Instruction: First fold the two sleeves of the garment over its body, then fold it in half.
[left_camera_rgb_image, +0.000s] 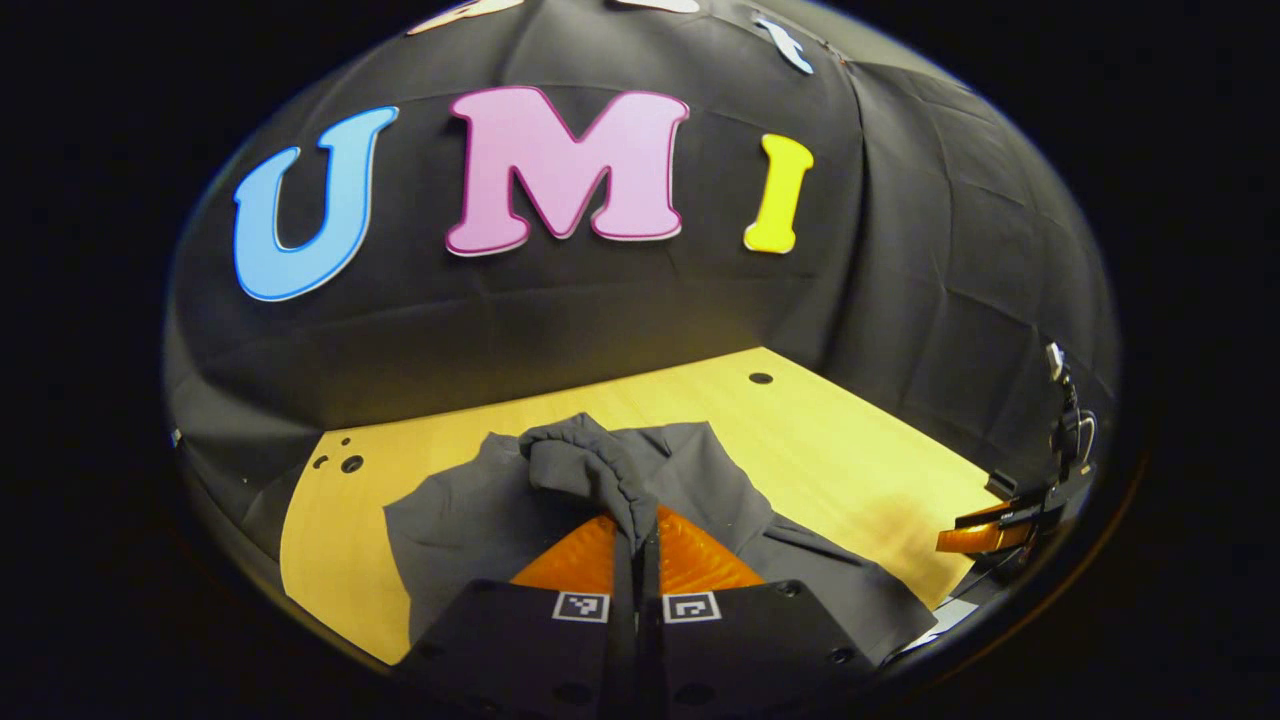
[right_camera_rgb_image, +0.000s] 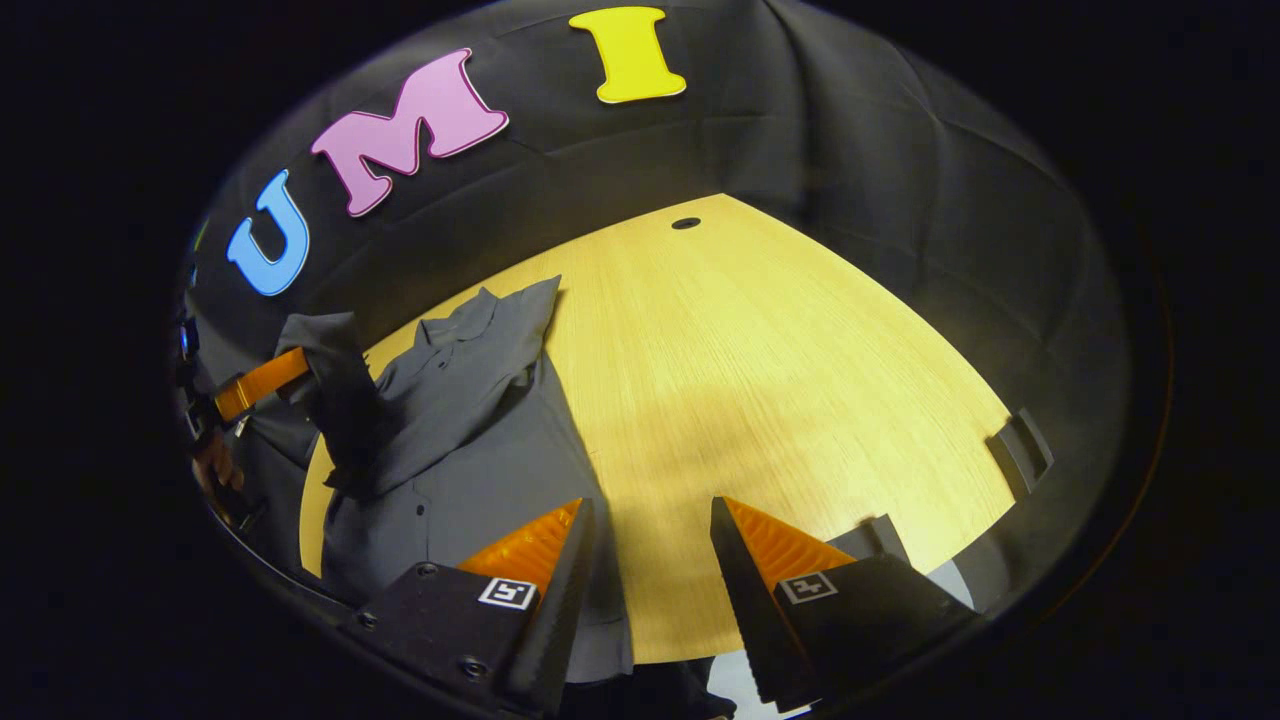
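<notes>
A dark grey shirt (left_camera_rgb_image: 470, 515) lies spread on the light wooden table (left_camera_rgb_image: 850, 450). My left gripper (left_camera_rgb_image: 637, 528) is shut on one sleeve (left_camera_rgb_image: 590, 465), whose bunched cuff stands up between the fingers above the shirt's body. In the right gripper view the same shirt (right_camera_rgb_image: 470, 440) lies at the left, with the left gripper (right_camera_rgb_image: 262, 380) holding the lifted sleeve (right_camera_rgb_image: 340, 395) over it. My right gripper (right_camera_rgb_image: 648, 515) stands open with nothing between its fingers, low over the table by the shirt's right edge. It shows far right in the left gripper view (left_camera_rgb_image: 990, 535).
The wooden table (right_camera_rgb_image: 780, 370) stretches bare to the right of the shirt, with a small round hole (right_camera_rgb_image: 686, 223) near its back edge. Dark clamps (right_camera_rgb_image: 1020, 450) sit on the table's right rim. Black cloth walls close in behind and beside the table.
</notes>
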